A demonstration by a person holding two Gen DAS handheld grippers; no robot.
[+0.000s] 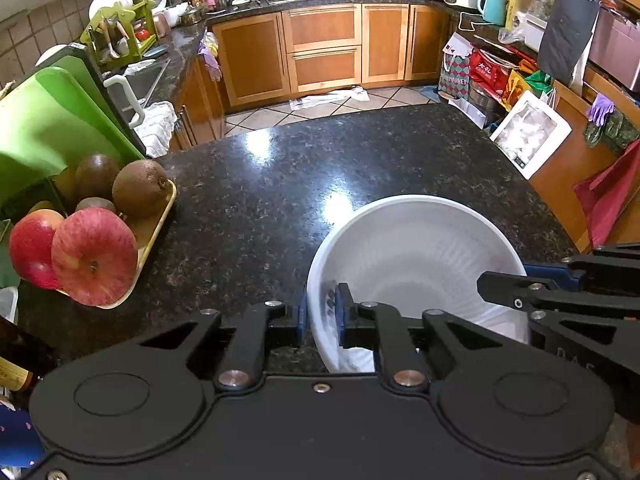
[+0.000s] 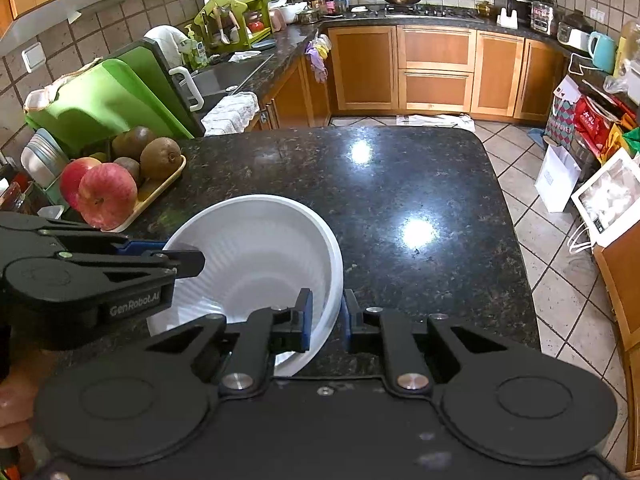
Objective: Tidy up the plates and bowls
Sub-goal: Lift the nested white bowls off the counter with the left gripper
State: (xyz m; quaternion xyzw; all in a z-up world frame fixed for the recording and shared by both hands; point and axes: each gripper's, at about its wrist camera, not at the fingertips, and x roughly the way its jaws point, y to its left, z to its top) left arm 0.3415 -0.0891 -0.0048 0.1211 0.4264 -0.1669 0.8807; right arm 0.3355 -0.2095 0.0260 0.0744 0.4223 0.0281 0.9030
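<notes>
On the dark speckled worktop (image 2: 400, 184) near its front edge sits a white bowl (image 2: 256, 248). The left hand-held gripper (image 1: 321, 312) pinches the bowl's rim at about 9 o'clock, one pad inside, one outside. The right hand-held gripper (image 2: 327, 316) clamps the rim at about 4 o'clock likewise. A fruit tray (image 2: 160, 188) lies toward 10 o'clock.

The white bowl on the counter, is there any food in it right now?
No, the white bowl shows only its bare ribbed inside, with nothing in it.
</notes>
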